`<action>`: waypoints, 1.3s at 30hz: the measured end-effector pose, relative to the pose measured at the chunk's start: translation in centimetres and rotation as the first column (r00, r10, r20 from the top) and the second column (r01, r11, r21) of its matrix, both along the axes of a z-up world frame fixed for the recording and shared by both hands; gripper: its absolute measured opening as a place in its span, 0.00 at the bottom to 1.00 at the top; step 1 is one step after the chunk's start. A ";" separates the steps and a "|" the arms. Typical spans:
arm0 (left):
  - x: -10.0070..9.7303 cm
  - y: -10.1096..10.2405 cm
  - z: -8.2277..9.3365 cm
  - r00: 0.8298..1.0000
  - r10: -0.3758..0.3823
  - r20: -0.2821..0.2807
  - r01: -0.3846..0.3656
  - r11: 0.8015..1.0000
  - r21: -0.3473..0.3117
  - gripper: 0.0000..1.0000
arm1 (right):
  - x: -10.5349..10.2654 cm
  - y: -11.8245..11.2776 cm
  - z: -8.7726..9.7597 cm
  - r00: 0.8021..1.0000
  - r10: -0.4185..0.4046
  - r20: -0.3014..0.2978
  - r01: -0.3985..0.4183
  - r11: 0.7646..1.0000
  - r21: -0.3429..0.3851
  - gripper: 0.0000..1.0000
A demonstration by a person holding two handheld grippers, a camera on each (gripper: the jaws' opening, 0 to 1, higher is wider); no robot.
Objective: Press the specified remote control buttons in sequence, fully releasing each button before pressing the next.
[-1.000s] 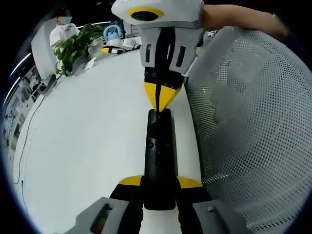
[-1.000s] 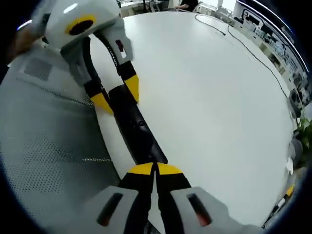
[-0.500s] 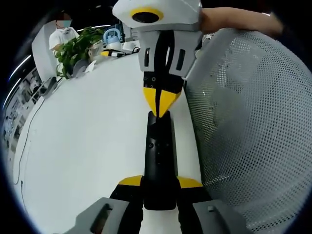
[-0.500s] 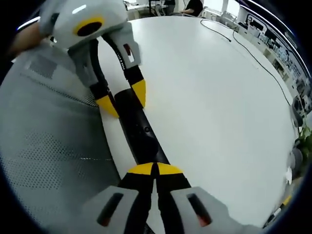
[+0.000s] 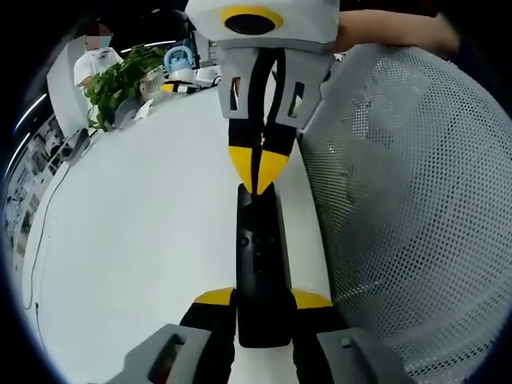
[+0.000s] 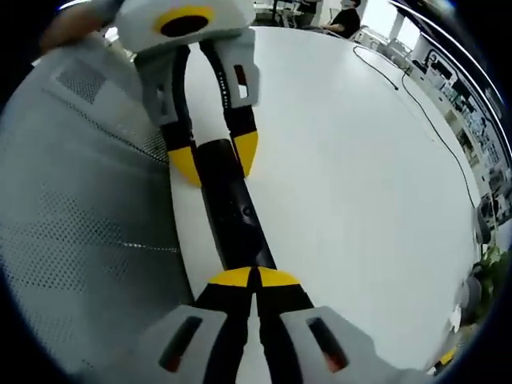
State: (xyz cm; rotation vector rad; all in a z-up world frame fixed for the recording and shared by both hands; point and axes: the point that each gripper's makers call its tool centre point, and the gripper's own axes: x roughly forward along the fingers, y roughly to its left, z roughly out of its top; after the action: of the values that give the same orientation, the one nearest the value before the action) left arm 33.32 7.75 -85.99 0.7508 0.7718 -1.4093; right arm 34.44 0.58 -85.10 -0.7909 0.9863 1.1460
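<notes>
A slim black remote (image 5: 260, 248) lies lengthwise over the white table's edge. My left gripper (image 5: 262, 298) is shut on its near end, one yellow-tipped jaw on each side. In the left gripper view my right gripper (image 5: 256, 174) comes down from the top, shut, with its joined yellow tips touching the remote's far end. In the right gripper view those shut tips (image 6: 254, 278) rest on the near end of the remote (image 6: 232, 212). Small buttons show along the remote's middle. The left gripper (image 6: 214, 158) clamps its far end.
A grey mesh chair back (image 5: 408, 224) stands close beside the remote, and it is the same chair back (image 6: 80, 224) in the right gripper view. The white table (image 5: 144, 232) stretches away. A potted plant (image 5: 120, 76) and a person (image 5: 94, 60) are at its far end. A cable (image 6: 432, 120) runs across it.
The right gripper's shut tips have edged slightly further onto the remote's end, and its view has swung so the remote looks more upright. The left gripper's hold is unchanged.
</notes>
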 end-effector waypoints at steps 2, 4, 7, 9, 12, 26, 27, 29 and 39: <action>0.0 0.0 0.0 1.000 0.000 0.001 0.000 1.000 -0.004 0.26 | 0.0 0.1 0.1 1.000 0.000 0.006 0.000 1.000 0.006 0.00; 0.0 0.0 0.0 1.000 0.003 0.000 -0.003 1.000 -0.009 0.26 | 0.0 0.6 0.2 1.000 0.011 0.017 -0.011 1.000 0.017 0.00; 0.0 0.0 0.0 1.000 0.003 -0.002 -0.003 1.000 -0.013 0.26 | -0.4 1.5 0.0 0.998 0.061 0.022 -0.061 0.998 0.027 0.00; 0.0 0.0 0.0 1.000 0.001 -0.001 -0.001 1.000 -0.014 0.26 | -0.3 1.4 -0.1 0.998 0.063 0.025 -0.063 0.998 0.016 0.00; 0.0 0.0 0.0 1.000 -0.001 -0.002 0.001 1.000 -0.015 0.26 | -0.2 1.3 0.0 0.999 0.044 0.012 -0.044 0.998 0.034 0.00; -0.1 0.0 0.0 1.000 -0.007 -0.007 0.007 1.000 -0.030 0.26 | -0.4 1.5 0.3 0.999 0.047 -0.010 -0.047 0.996 0.076 0.04; -0.2 0.0 0.1 1.000 -0.013 -0.008 0.012 0.999 -0.035 0.26 | -0.5 1.6 0.4 0.999 0.042 -0.013 -0.040 0.995 0.088 0.07; -0.2 0.1 0.0 1.000 -0.017 -0.011 0.016 0.999 -0.042 0.25 | -0.7 1.8 0.4 0.999 0.046 -0.025 -0.043 0.995 0.096 0.07; -0.2 0.0 0.1 1.000 -0.020 -0.010 0.020 0.999 -0.047 0.26 | -1.0 2.0 -0.1 0.991 0.129 0.025 -0.130 0.990 0.051 0.07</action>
State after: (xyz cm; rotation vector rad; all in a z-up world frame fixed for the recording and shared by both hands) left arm 33.08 7.72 -85.94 0.7173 0.7392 -1.4459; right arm 33.42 2.60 -85.15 -0.8334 0.8936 1.2678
